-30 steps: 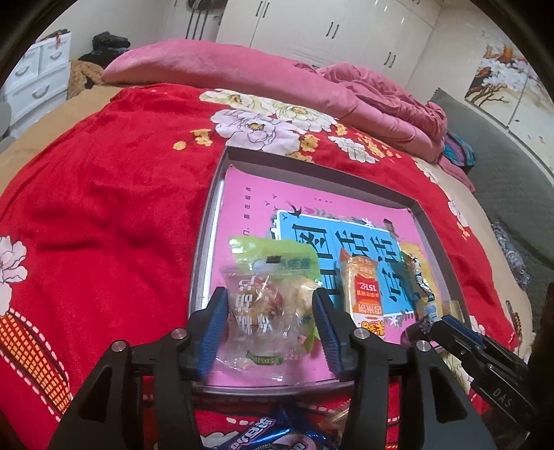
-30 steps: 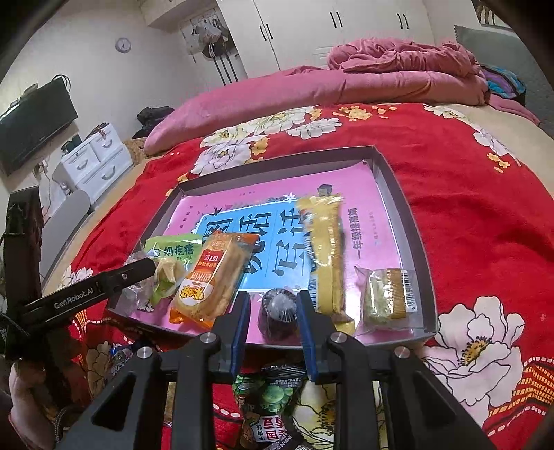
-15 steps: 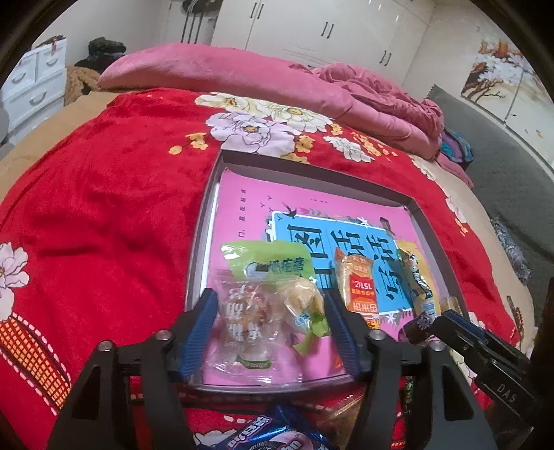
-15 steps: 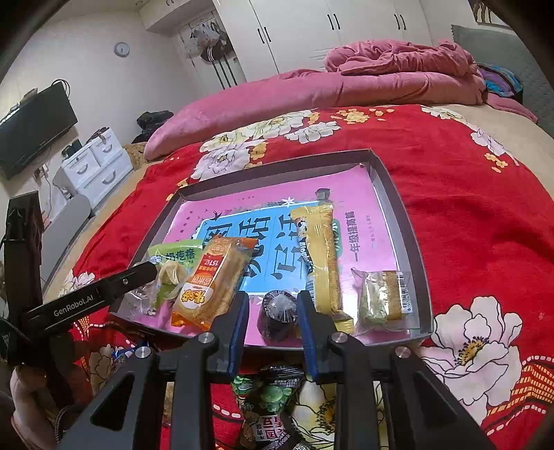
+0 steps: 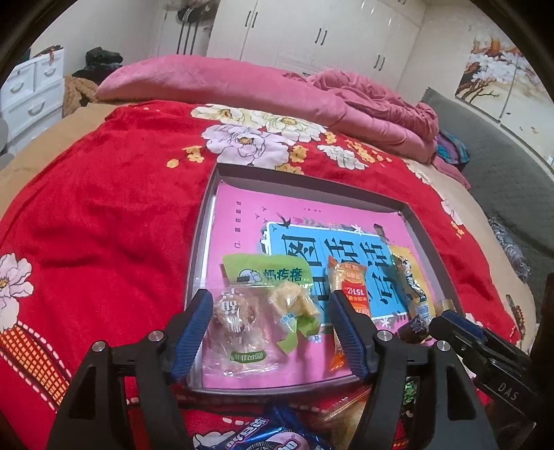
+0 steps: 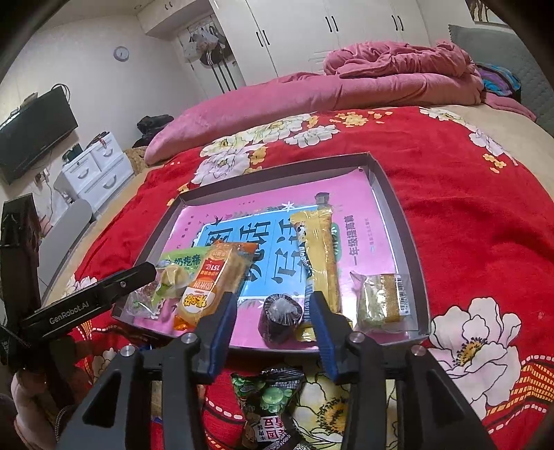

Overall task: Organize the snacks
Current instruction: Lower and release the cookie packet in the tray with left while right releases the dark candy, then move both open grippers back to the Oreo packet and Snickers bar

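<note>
While the left gripper (image 5: 270, 329) hangs wide open over the clear snack bag (image 5: 235, 329), the open right gripper (image 6: 273, 332) sits nearer the green snack pack (image 6: 270, 398), low in the frame outside the tray (image 6: 412, 242).

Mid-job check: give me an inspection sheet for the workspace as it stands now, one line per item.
Surface: red floral blanket on a bed.
Job's things: grey tray with pink liner holds a clear candy bag, green-labelled bag, orange pack, yellow bar, dark wrapped round and clear-wrapped cake.
Clutter: green-print packet and blue packet lie on the blanket in front of the tray.
Grippers: left gripper open around the candy bag; right gripper open around the dark round.
Cables: wires below the wall TV.
Surroundings: pink quilt, white wardrobes, drawer unit.
</note>
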